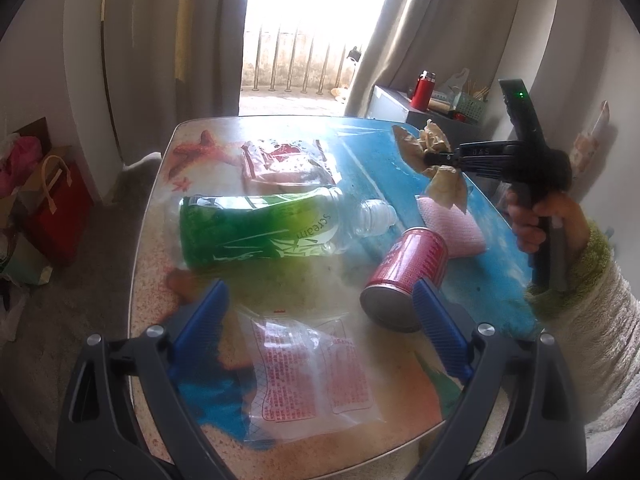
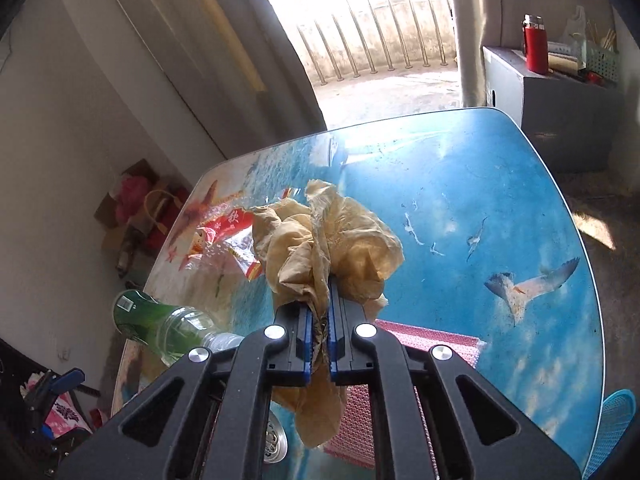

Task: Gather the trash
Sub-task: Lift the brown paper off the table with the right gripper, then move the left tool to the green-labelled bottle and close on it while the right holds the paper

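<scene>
So the right gripper (image 2: pixel 319 312) had its blue pads clamped tight on a crumpled wad of tan tissue paper (image 2: pixel 320 240), jaws nearly touching with just the paper squeezed between them. The wad was off the table (image 2: pixel 500 184), hanging in the air above the blue sea-and-gulls print, with a tail of paper drooping below the jaws. In the left wrist view you could see that same gripper from the side, a hand (image 1: pixel 536 220) in a fuzzy cream and green sleeve (image 1: pixel 592 320) gripping its handle.

The left gripper (image 1: pixel 320 320) was wide open with nothing in it, poised over the near end of the table. A clear plastic bag with red print (image 1: pixel 312 384) lay flat on the table right between its fingers. The red can (image 1: pixel 404 276) lay on its side, its base close by the right-hand blue pad, though I couldn't tell if they touched.

Everything else, going off the can: a green-labelled plastic bottle (image 1: pixel 256 232) lay on its side just left of it, cap end pointing towards the can. A pink mesh foam sleeve (image 1: pixel 452 228) sat just behind the can. Further back, past the bottle, was another clear wrapper with red print (image 1: pixel 280 164).
</scene>
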Demonstrator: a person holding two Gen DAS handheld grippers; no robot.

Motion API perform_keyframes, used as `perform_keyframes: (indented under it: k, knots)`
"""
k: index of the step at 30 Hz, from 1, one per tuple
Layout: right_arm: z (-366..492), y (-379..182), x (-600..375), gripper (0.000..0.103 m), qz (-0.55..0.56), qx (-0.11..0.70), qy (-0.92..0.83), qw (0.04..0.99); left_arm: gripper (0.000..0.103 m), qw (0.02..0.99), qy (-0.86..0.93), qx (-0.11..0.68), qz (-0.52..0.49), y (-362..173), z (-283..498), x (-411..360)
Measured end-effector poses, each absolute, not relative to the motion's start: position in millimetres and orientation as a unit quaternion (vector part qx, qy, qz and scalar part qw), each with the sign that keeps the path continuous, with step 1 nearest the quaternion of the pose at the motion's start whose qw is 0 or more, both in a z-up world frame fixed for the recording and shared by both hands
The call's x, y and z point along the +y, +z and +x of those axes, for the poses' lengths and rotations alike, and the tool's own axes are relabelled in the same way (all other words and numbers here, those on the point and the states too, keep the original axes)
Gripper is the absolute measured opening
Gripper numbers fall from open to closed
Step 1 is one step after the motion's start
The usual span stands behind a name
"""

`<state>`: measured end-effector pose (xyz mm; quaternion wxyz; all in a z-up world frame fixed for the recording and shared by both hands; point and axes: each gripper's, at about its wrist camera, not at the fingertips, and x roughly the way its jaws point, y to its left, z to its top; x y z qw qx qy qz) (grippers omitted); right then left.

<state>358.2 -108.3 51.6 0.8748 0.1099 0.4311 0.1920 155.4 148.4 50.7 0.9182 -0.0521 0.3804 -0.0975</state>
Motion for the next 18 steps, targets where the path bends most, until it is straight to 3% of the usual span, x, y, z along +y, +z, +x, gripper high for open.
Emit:
perform_keyframes:
  k: [7, 18]
  knots:
    - [324, 80, -142, 0.006, 0.167, 0.402, 0.200, 0.878, 0.089, 0.930, -0.111, 0.346, 0.058, 69, 181, 153]
    - [286, 46, -177, 0.006, 0.261, 0.424, 0.217, 0.840, 0.089, 0.846, -0.218, 0.392, 0.288, 26, 250, 129]
